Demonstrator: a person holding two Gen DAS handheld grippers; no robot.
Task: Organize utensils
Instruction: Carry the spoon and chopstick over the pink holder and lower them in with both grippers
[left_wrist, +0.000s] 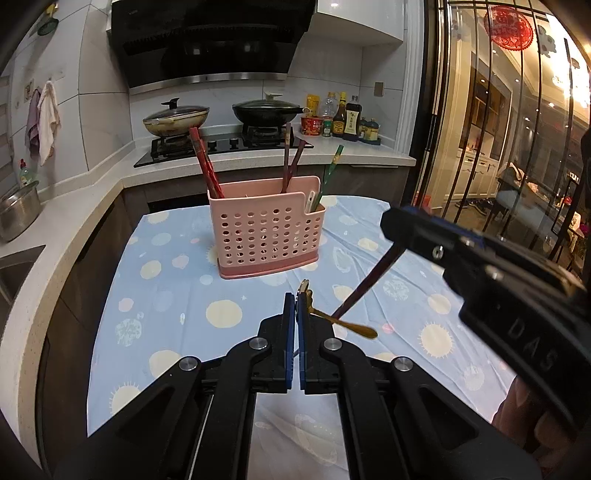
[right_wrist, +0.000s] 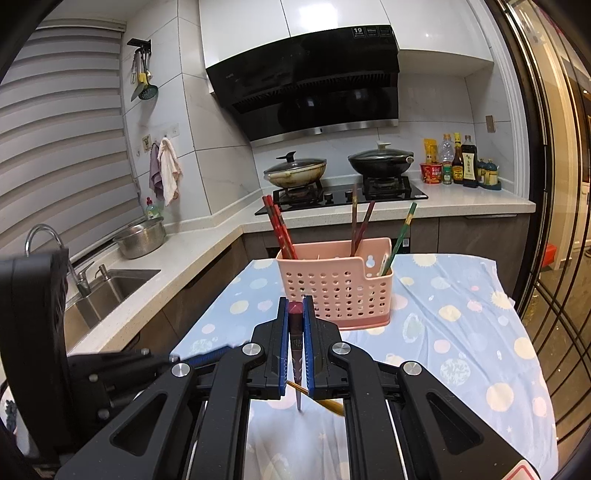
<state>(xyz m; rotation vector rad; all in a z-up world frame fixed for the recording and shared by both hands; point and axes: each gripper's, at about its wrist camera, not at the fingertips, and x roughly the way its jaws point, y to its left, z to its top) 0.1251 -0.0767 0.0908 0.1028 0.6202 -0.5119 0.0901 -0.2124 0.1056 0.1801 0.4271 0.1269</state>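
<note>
1. The left gripper (left_wrist: 295, 295) has its blue pads pressed together on the handle end of a gold spoon (left_wrist: 347, 325). The spoon's long axis runs from the pads out to the right and toward the camera, with its bowl low over the tablecloth (left_wrist: 166, 295).
2. The right gripper (right_wrist: 295, 301) is clamped narrowly on a dark red chopstick (right_wrist: 295, 343). In the right wrist view the stick runs lengthwise between the pads, thick end forward toward the holder, thin tip pointing back and down.
3. In the left wrist view that chopstick (left_wrist: 369, 284) slants from the right gripper (left_wrist: 391, 225) down and left, its tip right at the spoon's stem; whether they touch I cannot tell.
4. The pink perforated holder (left_wrist: 266, 229) stands upright on the cloth, beyond both grippers.
5. In the holder, red chopsticks (left_wrist: 205, 166) lean left, two dark ones (left_wrist: 290, 162) stand near upright, and a green one (left_wrist: 330, 170) leans right in the small side pocket.
</note>
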